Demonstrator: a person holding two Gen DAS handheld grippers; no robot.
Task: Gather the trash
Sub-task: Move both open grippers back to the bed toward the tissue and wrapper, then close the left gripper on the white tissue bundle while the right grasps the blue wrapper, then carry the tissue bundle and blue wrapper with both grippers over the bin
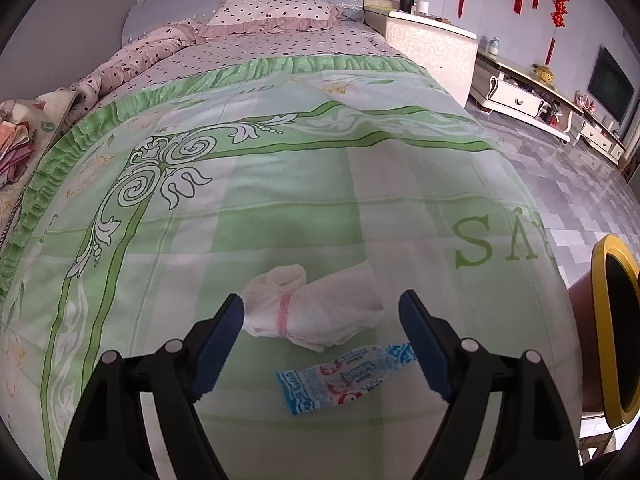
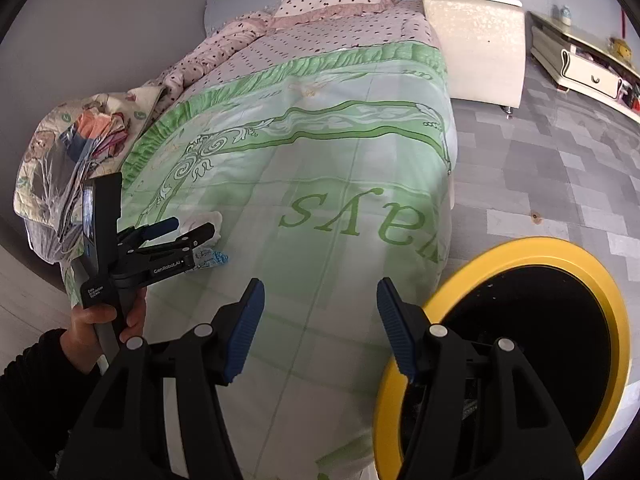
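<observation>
barely begun, by the look of it. two pieces of trash lying on the green quilt (image 1: 280,184), low in the centre of the left wrist frame: a white bundle (image 1: 316,312) tied with a pink band, and just below it a blue-and-white wrapper (image 1: 340,376), the two close together, possibly touching. left gripper (image 1: 322,320) spread wide and empty, fingers either side of the bundle, not yet closed on anything. right gripper (image 2: 320,320) also spread wide, holding nothing, low centre of the right wrist frame above bare quilt. yellow-rimmed bin (image 2: 520,344) at lower right of that frame, beside the bed; inside too dark to tell whether anything is in it. left to do, judging from this: grasp bundle, drop in bin, then same for wrapper.
</observation>
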